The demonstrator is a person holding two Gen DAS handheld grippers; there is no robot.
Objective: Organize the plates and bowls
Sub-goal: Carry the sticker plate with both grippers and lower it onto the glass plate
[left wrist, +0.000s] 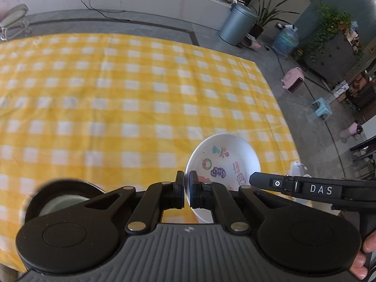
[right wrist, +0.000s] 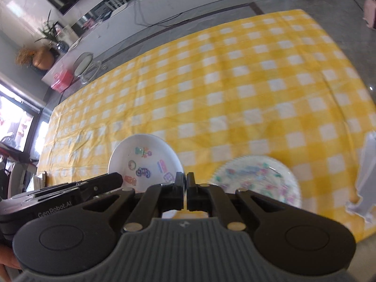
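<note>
A white bowl [left wrist: 223,157] with cartoon pictures inside hangs over the yellow checked tablecloth [left wrist: 117,94]. My left gripper [left wrist: 186,188] is shut on its near rim. My right gripper [right wrist: 186,188] is shut too, and the same bowl's [right wrist: 143,162] rim runs in between its pads. Each gripper shows in the other's view, at opposite sides of the bowl. A patterned plate [right wrist: 258,178] with a scalloped edge lies blurred on the cloth, right of the bowl. Down at the left a dark bowl [left wrist: 63,197] with a pale inside is half hidden behind my left gripper.
A white object [right wrist: 366,176] stands at the table's right edge. The table's far edge drops to a grey floor with a metal bin [left wrist: 237,23], a water jug [left wrist: 285,40], a pink heater [left wrist: 293,80] and a small blue stool [left wrist: 322,108].
</note>
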